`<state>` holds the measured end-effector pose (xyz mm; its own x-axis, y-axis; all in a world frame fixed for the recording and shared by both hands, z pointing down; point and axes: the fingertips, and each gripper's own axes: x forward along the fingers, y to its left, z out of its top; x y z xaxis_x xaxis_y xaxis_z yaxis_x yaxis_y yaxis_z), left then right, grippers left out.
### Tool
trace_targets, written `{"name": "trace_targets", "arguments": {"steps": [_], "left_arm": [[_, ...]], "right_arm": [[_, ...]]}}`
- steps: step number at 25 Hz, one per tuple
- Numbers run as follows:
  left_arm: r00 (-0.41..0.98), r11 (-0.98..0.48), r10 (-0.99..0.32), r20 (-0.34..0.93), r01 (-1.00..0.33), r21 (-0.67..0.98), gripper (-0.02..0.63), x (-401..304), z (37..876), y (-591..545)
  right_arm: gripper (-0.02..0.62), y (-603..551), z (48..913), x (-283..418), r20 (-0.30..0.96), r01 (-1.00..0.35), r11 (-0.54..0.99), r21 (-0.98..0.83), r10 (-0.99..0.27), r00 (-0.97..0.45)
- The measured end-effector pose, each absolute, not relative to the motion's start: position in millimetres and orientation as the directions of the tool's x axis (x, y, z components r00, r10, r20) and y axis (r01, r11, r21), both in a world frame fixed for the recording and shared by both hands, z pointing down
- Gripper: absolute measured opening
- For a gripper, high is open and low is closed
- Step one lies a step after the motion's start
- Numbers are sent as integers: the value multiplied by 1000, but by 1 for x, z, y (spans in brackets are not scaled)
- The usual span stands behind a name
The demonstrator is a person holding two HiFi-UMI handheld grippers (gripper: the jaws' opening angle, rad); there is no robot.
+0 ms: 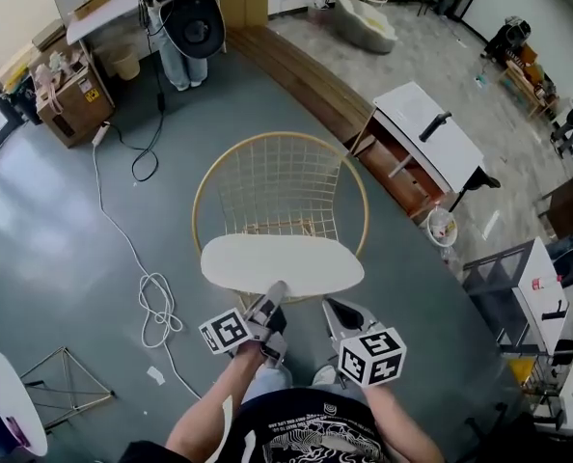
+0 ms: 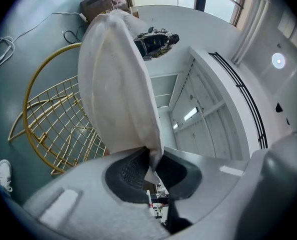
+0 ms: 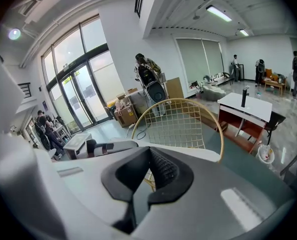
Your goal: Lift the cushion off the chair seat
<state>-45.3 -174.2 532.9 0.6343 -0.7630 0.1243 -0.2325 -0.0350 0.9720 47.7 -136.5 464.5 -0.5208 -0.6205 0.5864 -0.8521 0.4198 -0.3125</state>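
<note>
Pinched shut between the fingers of the left gripper [image 2: 151,166] is the near edge of the white cushion [image 2: 116,84], a fold of its cloth caught between the two dark ribbed pads. From those fingers the cushion stretches away over the front of the gold wire chair [image 1: 279,189], and it seems to sit clear of the wire seat, though from above the gap is hard to judge. Just to the right of that grip, the right gripper [image 3: 147,176] has its fingers a narrow slit apart with nothing between them, and chair wire shows through the gap. Its tips are close under the cushion's near edge. Beyond both pairs of fingers rises the chair's round mesh back. Farther out, a white cable [image 1: 156,307] loops over the grey floor [image 1: 65,239] to the left, and a white desk [image 1: 429,133] stands off to the right.
</note>
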Motion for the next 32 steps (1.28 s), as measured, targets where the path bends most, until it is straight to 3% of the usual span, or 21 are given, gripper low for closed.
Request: {"name": "trace_targets", "arguments": {"steps": [8, 11, 15, 24, 32], "left_arm": [[569, -53, -809, 149, -323, 945, 35, -33, 492, -154], [539, -56, -841, 55, -186, 981, 35, -15, 465, -144], [506, -81, -863, 7, -151, 985, 35, -2, 445, -135], [421, -81, -904, 76, -343, 936, 35, -9, 426, -112], [365, -93, -930, 48, -359, 929, 35, -10, 414, -100]], "right_arm": [[-3, -131, 439, 56, 513, -799, 514, -313, -617, -597], [-3, -128, 430, 60, 479, -774, 549, -316, -612, -629], [-3, -122, 422, 67, 449, -749, 582, -316, -604, -658], [-3, -103, 404, 75, 382, -698, 639, -324, -586, -714], [-3, -96, 393, 82, 347, -690, 675, -262, -601, -720]]}}
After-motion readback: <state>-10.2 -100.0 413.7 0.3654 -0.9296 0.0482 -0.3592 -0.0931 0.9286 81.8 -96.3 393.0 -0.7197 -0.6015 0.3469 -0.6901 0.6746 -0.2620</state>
